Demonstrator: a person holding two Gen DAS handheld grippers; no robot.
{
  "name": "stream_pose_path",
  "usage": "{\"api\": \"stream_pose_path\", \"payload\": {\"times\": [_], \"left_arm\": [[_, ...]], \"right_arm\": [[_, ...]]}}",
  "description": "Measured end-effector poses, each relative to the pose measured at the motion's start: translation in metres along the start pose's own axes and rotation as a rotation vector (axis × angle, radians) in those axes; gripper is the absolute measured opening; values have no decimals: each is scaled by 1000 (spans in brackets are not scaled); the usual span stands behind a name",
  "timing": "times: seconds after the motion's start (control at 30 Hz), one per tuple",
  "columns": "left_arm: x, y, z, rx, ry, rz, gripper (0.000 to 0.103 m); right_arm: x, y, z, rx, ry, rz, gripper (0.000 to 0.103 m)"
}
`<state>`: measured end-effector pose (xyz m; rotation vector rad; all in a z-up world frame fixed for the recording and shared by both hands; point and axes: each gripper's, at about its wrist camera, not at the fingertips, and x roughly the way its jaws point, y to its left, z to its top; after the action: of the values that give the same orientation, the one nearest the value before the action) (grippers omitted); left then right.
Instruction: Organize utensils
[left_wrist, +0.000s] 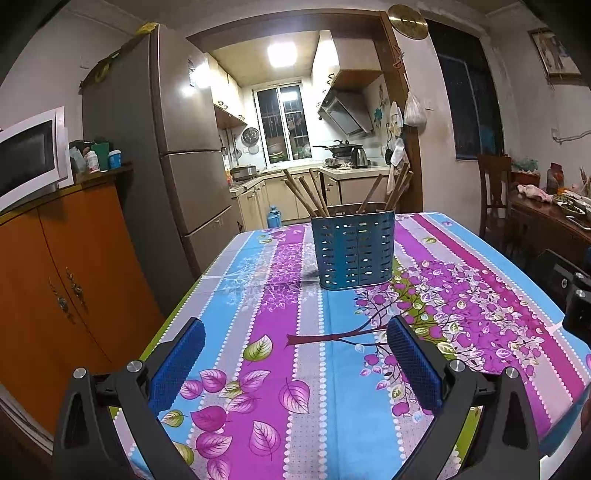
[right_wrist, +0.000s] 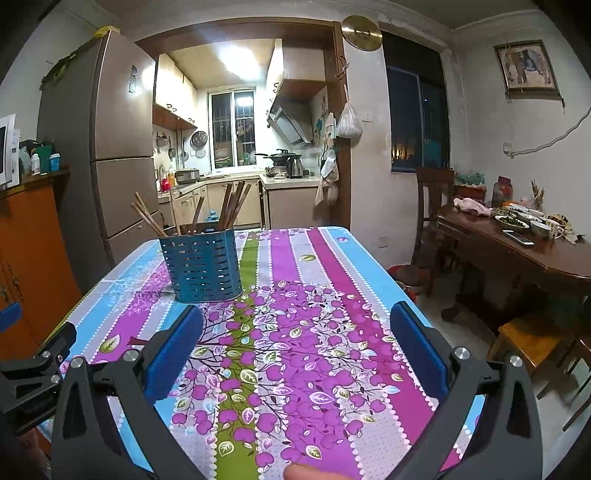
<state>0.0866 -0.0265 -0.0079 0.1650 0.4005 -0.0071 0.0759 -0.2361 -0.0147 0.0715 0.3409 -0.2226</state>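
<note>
The holder stands on the table at frame centre, with chopsticks leaning out of it in 2 bunches. They look light, stiff and smooth, best pinched near the upper ends. The left gripper and right gripper both gape wide, empty, well short of the holder.

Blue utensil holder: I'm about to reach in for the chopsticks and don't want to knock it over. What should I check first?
1. Blue holder upright on the table: ok.
2. Chopsticks standing inside it, leaning outward: ok.
3. Left gripper open and empty: ok.
4. Right gripper open and empty: ok.
5. Tablecloth between grippers and holder free of objects: ok.
6. Holder's inner divider: cannot tell.
</note>
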Motion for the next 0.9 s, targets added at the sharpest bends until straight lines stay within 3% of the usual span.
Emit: {"api": "stream_pose_path", "payload": {"times": [0.9], "left_arm": [[-2,-7,-2,40,-17,64,98]], "right_arm": [[0,3,-1,-29,11,12,98]]}}
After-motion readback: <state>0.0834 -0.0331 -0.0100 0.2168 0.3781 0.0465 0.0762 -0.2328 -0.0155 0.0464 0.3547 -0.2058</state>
